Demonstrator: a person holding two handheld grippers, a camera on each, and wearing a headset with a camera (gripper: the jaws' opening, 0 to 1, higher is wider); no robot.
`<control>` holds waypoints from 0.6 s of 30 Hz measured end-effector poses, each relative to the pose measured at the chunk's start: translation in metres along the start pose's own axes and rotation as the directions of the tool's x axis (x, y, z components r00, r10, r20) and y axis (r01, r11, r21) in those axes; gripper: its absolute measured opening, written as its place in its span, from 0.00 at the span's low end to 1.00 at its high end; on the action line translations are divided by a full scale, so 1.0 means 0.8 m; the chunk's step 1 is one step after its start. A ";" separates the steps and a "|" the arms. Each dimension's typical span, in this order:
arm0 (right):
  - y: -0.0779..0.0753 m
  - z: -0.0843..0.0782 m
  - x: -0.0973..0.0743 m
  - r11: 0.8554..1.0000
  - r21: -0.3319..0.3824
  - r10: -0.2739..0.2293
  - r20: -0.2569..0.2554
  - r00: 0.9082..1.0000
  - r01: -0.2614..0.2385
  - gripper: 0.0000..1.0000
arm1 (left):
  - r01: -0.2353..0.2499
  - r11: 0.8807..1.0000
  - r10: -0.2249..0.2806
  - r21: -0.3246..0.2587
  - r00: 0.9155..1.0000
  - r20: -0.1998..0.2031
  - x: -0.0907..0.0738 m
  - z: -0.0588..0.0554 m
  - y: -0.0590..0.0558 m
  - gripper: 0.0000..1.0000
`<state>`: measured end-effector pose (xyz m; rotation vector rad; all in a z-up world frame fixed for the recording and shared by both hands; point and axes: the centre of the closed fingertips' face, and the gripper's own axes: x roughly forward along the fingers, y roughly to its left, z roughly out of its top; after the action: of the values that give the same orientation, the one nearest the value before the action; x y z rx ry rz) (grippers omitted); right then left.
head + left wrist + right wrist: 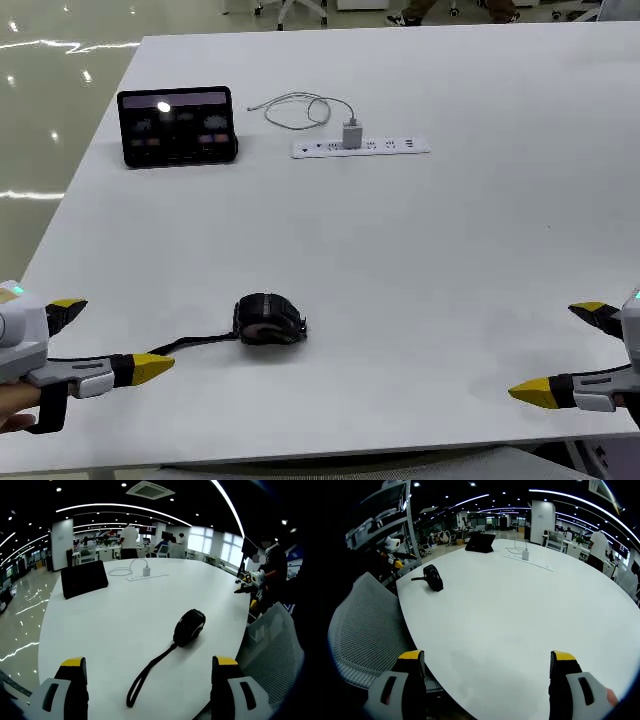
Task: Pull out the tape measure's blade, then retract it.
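Jaws spread on left gripper (118,336) and right gripper (555,351), we might snag the apparent strap (195,343), dragging the lower-left tape measure (268,320).

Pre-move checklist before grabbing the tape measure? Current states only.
1. Tape measure lies on the table, touched by neither gripper: ok.
2. Left gripper open, aimed at the tape measure: ok.
3. Right gripper open: ok.
4. Blade in, none showing outside the case: ok.
5. Which way the blade's hook faces: cannot tell.
6. Strap lies in the left gripper's approach line and may snag: not ok.
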<state>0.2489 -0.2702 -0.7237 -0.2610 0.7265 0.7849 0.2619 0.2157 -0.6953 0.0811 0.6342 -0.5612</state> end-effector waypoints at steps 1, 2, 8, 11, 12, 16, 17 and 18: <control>0.000 0.000 0.000 1.000 -0.001 -0.002 0.000 1.000 0.002 1.00 | 0.002 1.000 -0.002 -0.002 1.000 0.001 0.000 0.000 0.000 1.00; 0.001 0.000 -0.001 1.000 0.000 -0.001 0.001 1.000 0.001 1.00 | 0.002 1.000 -0.002 -0.001 1.000 0.001 0.000 -0.001 0.000 1.00; 0.002 -0.003 -0.002 1.000 0.007 -0.002 0.001 1.000 0.002 1.00 | 0.006 1.000 -0.006 -0.002 1.000 -0.001 0.000 -0.002 0.000 1.00; 0.004 -0.004 -0.002 1.000 0.012 0.000 0.000 1.000 0.000 1.00 | 0.007 1.000 -0.007 -0.001 1.000 0.001 0.000 -0.001 0.000 1.00; 0.005 -0.005 -0.002 1.000 0.013 0.000 -0.001 1.000 0.000 1.00 | 0.008 1.000 -0.008 -0.001 1.000 0.000 0.001 -0.001 0.000 1.00; 0.005 -0.002 -0.002 1.000 0.007 -0.002 0.004 1.000 0.002 1.00 | 0.012 1.000 -0.012 0.002 1.000 -0.003 0.002 0.000 -0.003 1.00; 0.006 -0.001 -0.003 1.000 0.008 -0.002 0.006 1.000 0.002 1.00 | 0.014 1.000 -0.014 0.004 1.000 -0.003 0.003 0.000 -0.004 1.00; 0.005 0.001 -0.003 1.000 0.006 -0.005 0.011 1.000 0.005 1.00 | 0.018 1.000 -0.018 0.007 1.000 -0.001 0.004 0.002 -0.005 1.00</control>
<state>0.2453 -0.2685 -0.7212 -0.2530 0.7180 0.7788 0.2623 0.2105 -0.6955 0.0818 0.6344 -0.5811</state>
